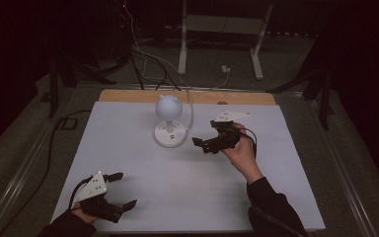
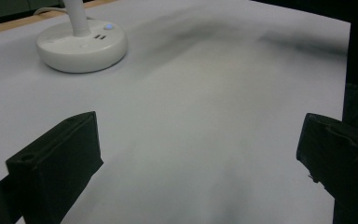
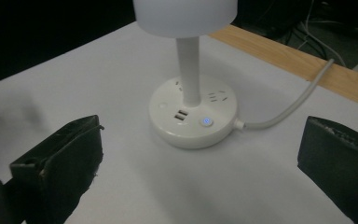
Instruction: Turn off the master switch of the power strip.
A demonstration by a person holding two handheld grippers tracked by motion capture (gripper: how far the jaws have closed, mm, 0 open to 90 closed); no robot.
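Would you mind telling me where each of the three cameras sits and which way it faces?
High view: above the person's side, looking forward and down on the table; both forearms, the left gripper and the right gripper show.
Left gripper view: rides the left gripper, low over the table, facing the lamp; its two black fingers stand wide apart.
Right gripper view: rides the right gripper, facing the lamp's base and cord closely; fingers apart.
All three share the lamp and table.

One white lamp [image 1: 169, 121] stands on the tabletop [image 1: 143, 163] just beyond the right tool [image 1: 211, 137]. There are two tools, the left tool [image 1: 123, 190] well short of it. One cord [image 3: 284, 109] leaves its base.
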